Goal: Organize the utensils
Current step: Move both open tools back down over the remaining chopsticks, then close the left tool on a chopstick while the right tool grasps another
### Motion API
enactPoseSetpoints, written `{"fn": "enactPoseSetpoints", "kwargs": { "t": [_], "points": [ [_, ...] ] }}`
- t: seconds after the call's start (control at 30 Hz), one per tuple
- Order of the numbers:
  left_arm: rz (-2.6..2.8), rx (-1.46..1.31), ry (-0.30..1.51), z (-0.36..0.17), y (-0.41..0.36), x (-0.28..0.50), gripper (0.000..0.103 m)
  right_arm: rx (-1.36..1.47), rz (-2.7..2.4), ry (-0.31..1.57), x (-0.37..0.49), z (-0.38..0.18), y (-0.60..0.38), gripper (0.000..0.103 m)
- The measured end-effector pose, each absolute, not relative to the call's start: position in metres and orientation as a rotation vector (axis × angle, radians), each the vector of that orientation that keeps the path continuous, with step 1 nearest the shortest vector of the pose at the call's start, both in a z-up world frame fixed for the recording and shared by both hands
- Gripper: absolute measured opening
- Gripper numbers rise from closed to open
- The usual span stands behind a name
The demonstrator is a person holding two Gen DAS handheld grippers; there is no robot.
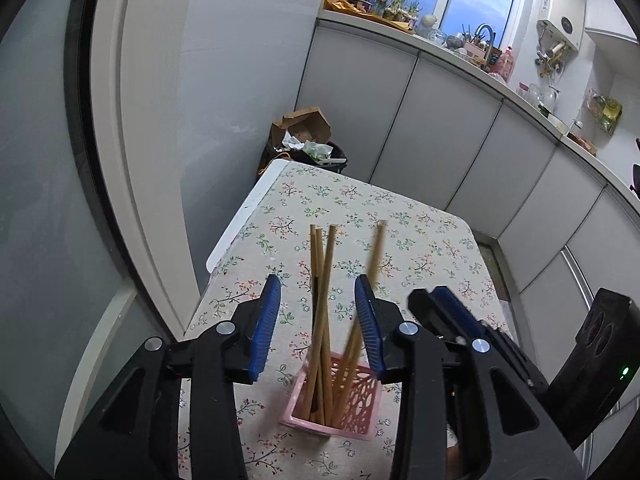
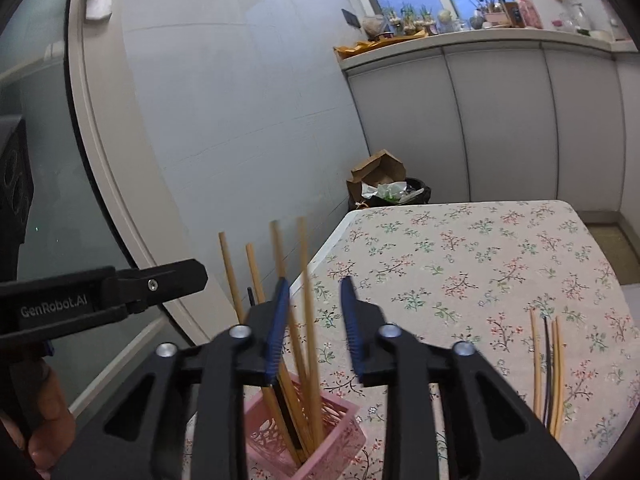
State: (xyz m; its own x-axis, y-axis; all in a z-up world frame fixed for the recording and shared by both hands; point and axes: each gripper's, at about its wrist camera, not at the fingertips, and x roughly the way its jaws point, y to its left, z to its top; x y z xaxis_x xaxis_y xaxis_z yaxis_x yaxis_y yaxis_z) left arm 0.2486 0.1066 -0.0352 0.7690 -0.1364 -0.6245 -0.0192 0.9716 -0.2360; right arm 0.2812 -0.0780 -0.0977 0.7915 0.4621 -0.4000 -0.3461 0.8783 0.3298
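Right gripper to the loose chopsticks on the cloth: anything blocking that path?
Nothing visible. The right gripper is open and empty above the pink holder. The loose chopsticks lie flat to its right on the tablecloth, with only bare cloth between them.

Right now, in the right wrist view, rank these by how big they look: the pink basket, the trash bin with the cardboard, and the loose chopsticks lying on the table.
1. pink basket, largest, though nearness inflates it.
2. loose chopsticks and trash bin: look alike in extent, unranked.
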Motion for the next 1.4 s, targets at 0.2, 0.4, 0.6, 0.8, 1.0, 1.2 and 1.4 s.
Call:
{"fn": "enactPoseSetpoints", "kwargs": {
  "t": [0.2, 0.4, 0.6, 0.8, 1.0, 1.2, 1.4],
  "points": [
    [-0.111, -0.214, 0.664, -0.022, 0.087, 0.241, 0.036, 0.299, 0.329, 0.464, 0.277, -0.051, -0.149, 0.029],
    [-0.182, -0.166, 0.681, -0.023, 0.042, 0.239, 0.036, 0.368, 0.189, 0.475, 0.277, -0.026, -0.237, 0.032],
    [-0.276, -0.124, 0.758, -0.038, -0.018, 0.247, 0.036, 0.364, 0.107, 0.632, 0.290, -0.045, -0.282, 0.032],
    [-0.362, -0.101, 0.957, -0.088, -0.079, 0.282, 0.037, 0.418, 0.062, 0.891, 0.312, -0.097, -0.316, 0.033],
    [-0.340, -0.090, 1.125, -0.153, -0.115, 0.322, 0.036, 0.471, 0.026, 1.044, 0.323, -0.137, -0.337, 0.041],
    [-0.268, -0.073, 1.205, -0.198, -0.127, 0.352, 0.036, 0.471, 0.032, 1.124, 0.329, -0.154, -0.337, 0.047],
    [-0.263, -0.046, 1.205, -0.216, -0.138, 0.365, 0.036, 0.489, 0.021, 1.143, 0.333, -0.160, -0.340, 0.047]
  ]
}}
